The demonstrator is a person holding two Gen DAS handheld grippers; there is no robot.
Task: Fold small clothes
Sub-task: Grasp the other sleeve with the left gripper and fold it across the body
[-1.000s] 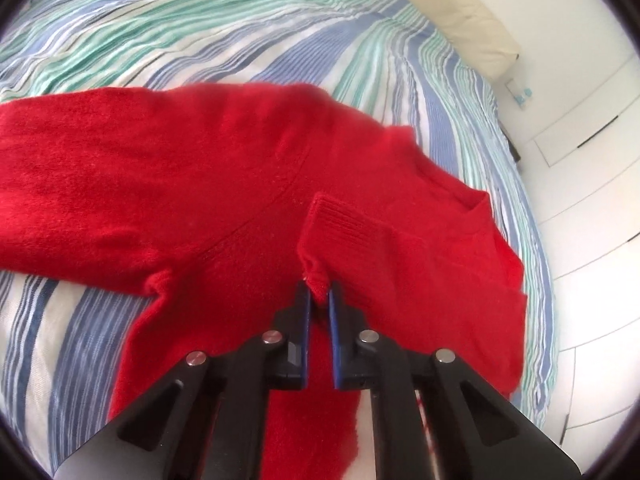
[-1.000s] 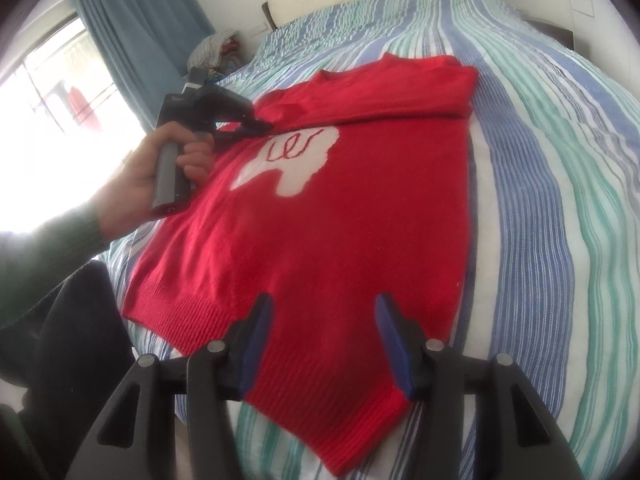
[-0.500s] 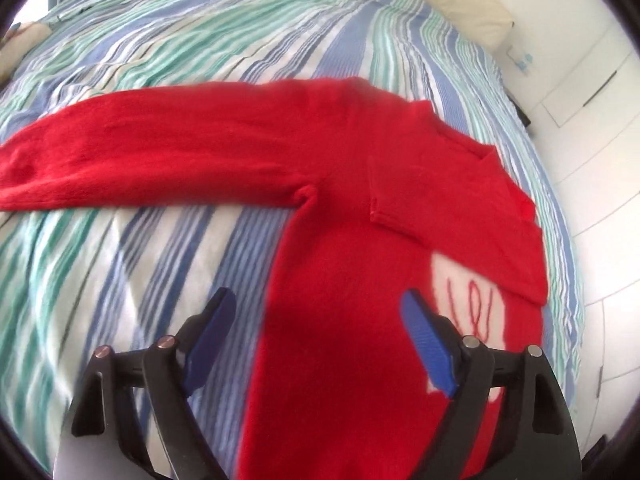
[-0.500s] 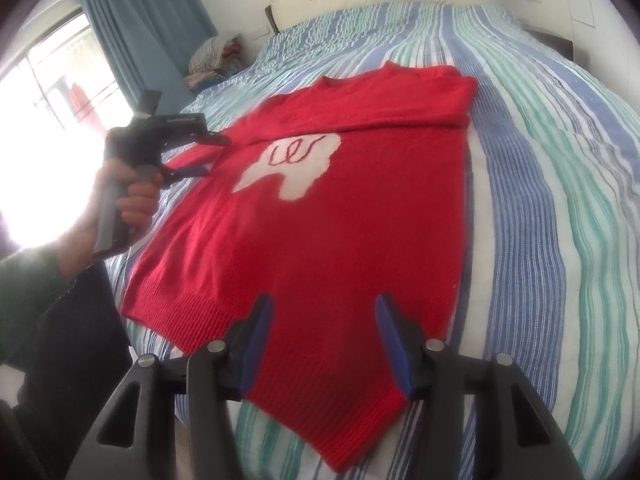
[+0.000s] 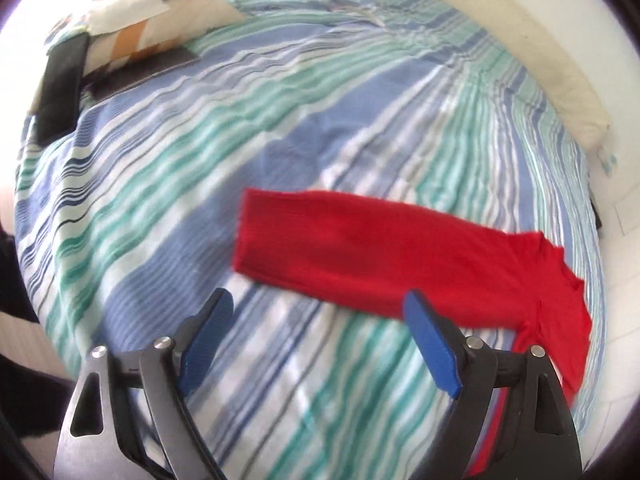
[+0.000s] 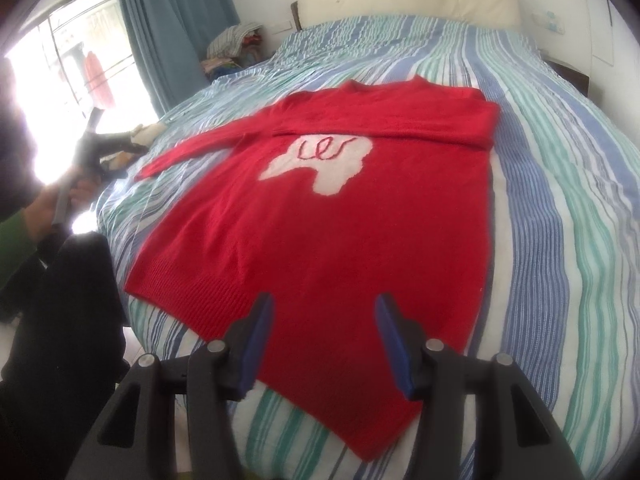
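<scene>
A red sweater (image 6: 320, 216) with a white patch (image 6: 320, 160) lies face up on the striped bed. Its right sleeve (image 6: 420, 128) is folded across the chest. Its left sleeve (image 5: 360, 256) lies stretched out flat to the side; it also shows in the right wrist view (image 6: 200, 148). My left gripper (image 5: 320, 320) is open and empty, just short of that sleeve's cuff. It shows at the far left of the right wrist view (image 6: 116, 156). My right gripper (image 6: 324, 320) is open and empty over the sweater's bottom hem.
The striped duvet (image 6: 560, 200) covers the whole bed. A patterned pillow (image 5: 152, 20) and a dark flat object (image 5: 60, 84) lie at the bed's far edge. A cream headboard (image 6: 400, 0), a clothes pile (image 6: 232, 48), and a blue curtain (image 6: 168, 20) stand behind.
My left gripper opened and let go of the folded sleeve's cuff, then swung left and back toward the outstretched left sleeve. The right gripper stayed open over the hem.
</scene>
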